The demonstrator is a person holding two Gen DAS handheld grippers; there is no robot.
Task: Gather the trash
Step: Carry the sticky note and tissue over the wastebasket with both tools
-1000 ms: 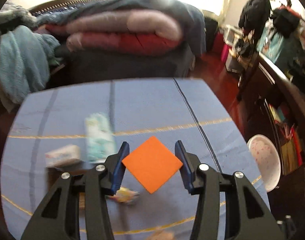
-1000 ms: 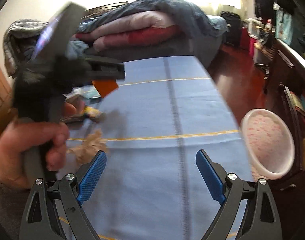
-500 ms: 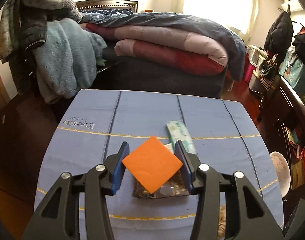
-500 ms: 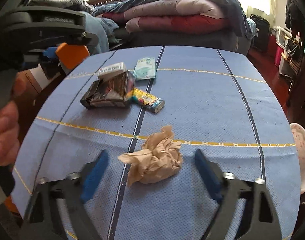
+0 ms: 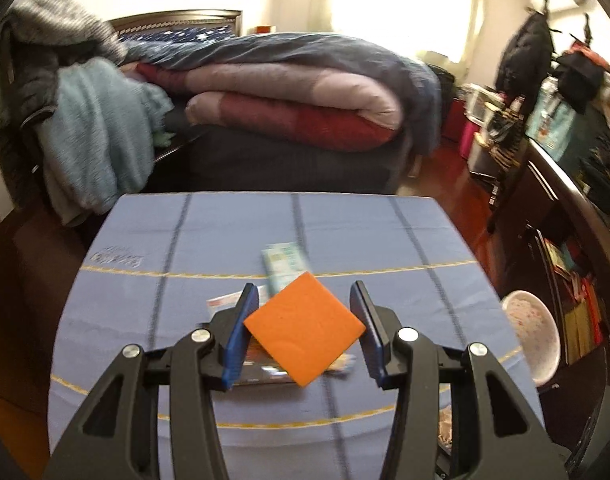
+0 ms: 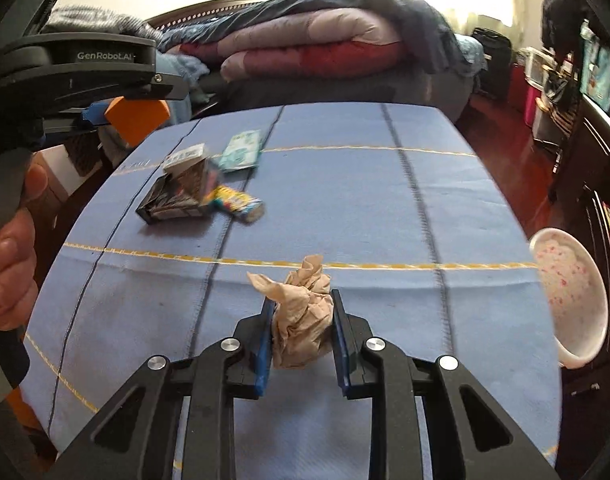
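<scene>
My left gripper [image 5: 305, 328] is shut on an orange square pad [image 5: 304, 328] and holds it above the blue table cloth [image 5: 209, 232]. It also shows in the right wrist view [image 6: 117, 120], at the far left. My right gripper [image 6: 303, 320] is shut on a crumpled brown paper ball [image 6: 303, 316] near the table's front. A dark opened box [image 6: 177, 194], a colourful wrapper [image 6: 239, 202] and a green packet [image 6: 243, 150] lie at the left middle of the table. The green packet also shows in the left wrist view [image 5: 283, 262].
A white bowl with pink speckles [image 6: 569, 292] sits off the table's right edge, lower than the table. A bed with folded quilts [image 5: 289, 100] stands behind the table. Shelves and a dark cabinet [image 5: 577, 240] line the right side.
My right gripper has closed on the brown paper ball, which lay between its open fingers half a second ago. My left gripper still holds the orange pad and has shifted slightly.
</scene>
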